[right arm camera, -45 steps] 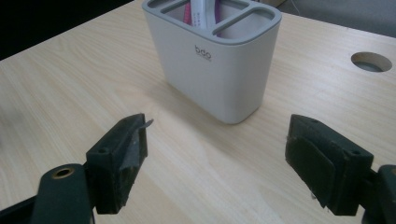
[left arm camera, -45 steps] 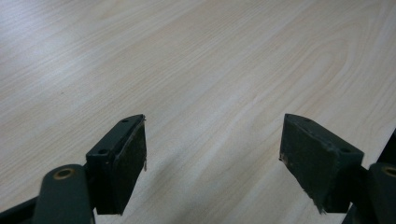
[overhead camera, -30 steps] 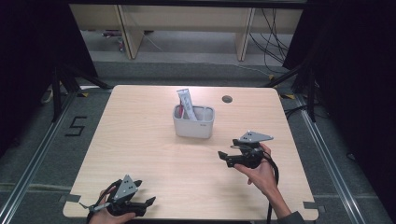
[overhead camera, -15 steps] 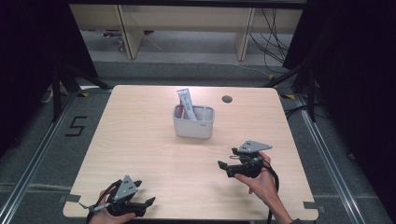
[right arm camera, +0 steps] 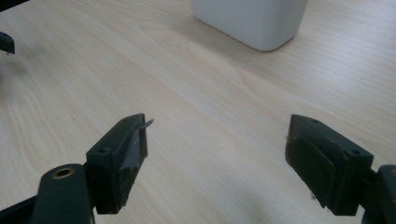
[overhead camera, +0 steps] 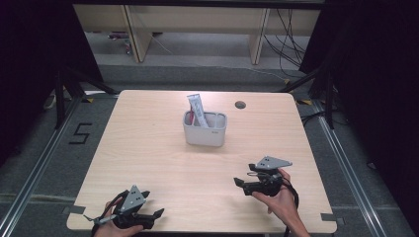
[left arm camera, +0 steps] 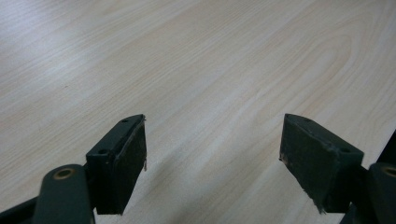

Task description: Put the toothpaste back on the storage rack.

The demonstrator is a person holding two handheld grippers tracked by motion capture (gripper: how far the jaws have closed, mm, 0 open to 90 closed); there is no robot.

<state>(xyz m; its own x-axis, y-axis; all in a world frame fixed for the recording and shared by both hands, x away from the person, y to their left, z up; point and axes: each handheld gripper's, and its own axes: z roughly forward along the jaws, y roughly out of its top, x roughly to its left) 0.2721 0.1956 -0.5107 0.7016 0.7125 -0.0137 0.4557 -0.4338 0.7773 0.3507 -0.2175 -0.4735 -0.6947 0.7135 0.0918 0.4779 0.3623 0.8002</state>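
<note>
Pale wood surface spreads under the high view, with a white holder ahead of both grippers and a tube standing in it. Since a second ago the right hand-held gripper has drawn back toward the near edge, well clear of the holder, which suggests the tube is already placed. Along the left hand-held gripper, jaws gape wide over bare wood. Along the right hand-held gripper, jaws stand wide and empty, the holder ahead.
</note>
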